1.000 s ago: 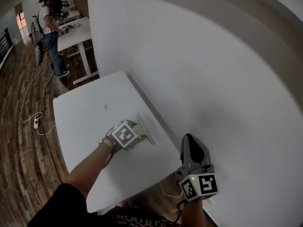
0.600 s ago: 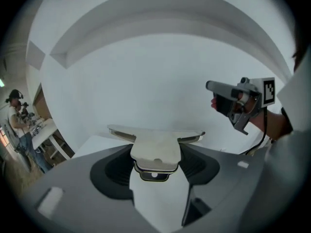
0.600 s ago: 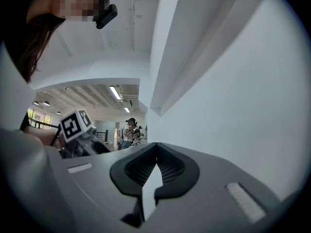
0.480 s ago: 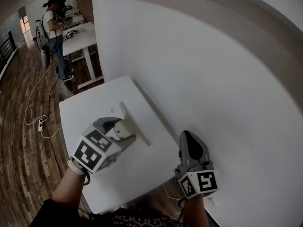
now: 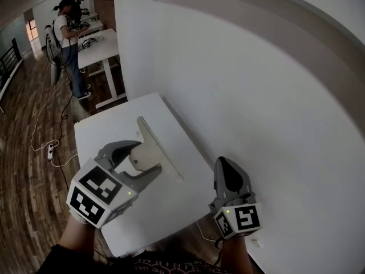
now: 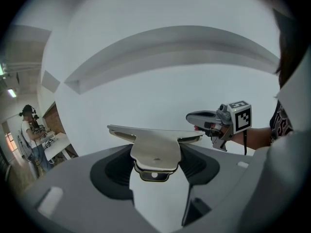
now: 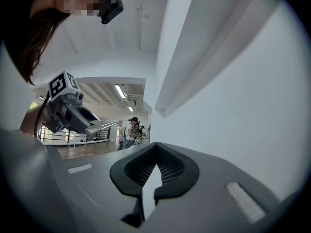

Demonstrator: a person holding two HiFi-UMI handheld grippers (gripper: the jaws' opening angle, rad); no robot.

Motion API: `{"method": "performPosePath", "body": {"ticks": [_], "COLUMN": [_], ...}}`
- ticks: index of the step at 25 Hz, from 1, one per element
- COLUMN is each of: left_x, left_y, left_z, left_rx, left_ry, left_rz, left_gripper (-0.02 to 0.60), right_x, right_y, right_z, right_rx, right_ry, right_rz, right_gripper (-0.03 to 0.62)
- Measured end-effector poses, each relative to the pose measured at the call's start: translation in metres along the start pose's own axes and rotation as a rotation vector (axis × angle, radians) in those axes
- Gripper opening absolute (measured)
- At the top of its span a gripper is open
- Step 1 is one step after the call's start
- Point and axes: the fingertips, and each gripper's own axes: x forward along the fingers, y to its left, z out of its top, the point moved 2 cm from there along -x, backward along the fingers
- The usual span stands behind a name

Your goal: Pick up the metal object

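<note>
The metal object [image 5: 153, 153] is a flat shiny clamp with a long straight bar. My left gripper [image 5: 145, 157] is shut on it and holds it in the air above the white table [image 5: 102, 133]. In the left gripper view the metal object [image 6: 154, 148] sits pinched between the dark pads [image 6: 114, 171], its bar lying level across them. My right gripper [image 5: 227, 165] hangs off the table's right side near the wall, shut and empty. In the right gripper view its pads [image 7: 167, 171] meet with nothing between them, and the left gripper [image 7: 73, 111] shows at the left.
A white wall [image 5: 245, 90] runs along the table's right edge. A person [image 5: 64, 33] stands at another white table [image 5: 100, 47] far back left. A power strip [image 5: 50, 150] with its cable lies on the wooden floor at the left.
My left gripper has lifted the metal object off the table, rising and drawing back towards me and to the left. The right gripper has barely moved.
</note>
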Motion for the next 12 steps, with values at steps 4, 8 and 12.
{"method": "performPosePath", "body": {"ticks": [4,8,12], "left_x": [-0.0025,0.0003,0.0003], "left_y": [-0.0022,-0.0041,-0.0071], "left_z": [-0.0001,-0.0013,-0.0015], "left_rx": [0.000,0.000,0.000], "left_ry": [0.000,0.000,0.000], "left_rz": [0.001,-0.001,-0.005], "left_gripper": [0.288,0.288,0.287], "right_x": [-0.0024,-0.0038,-0.0057], "right_y": [0.0028,0.0014,0.0025], "right_z": [0.0007,0.0012,0.0035], "right_rx": [-0.011,-0.013,-0.019], "right_ry": [0.002,-0.004,-0.005], "right_rz": [0.002,0.003,0.006], "right_gripper": [0.011,0.011,0.011]}}
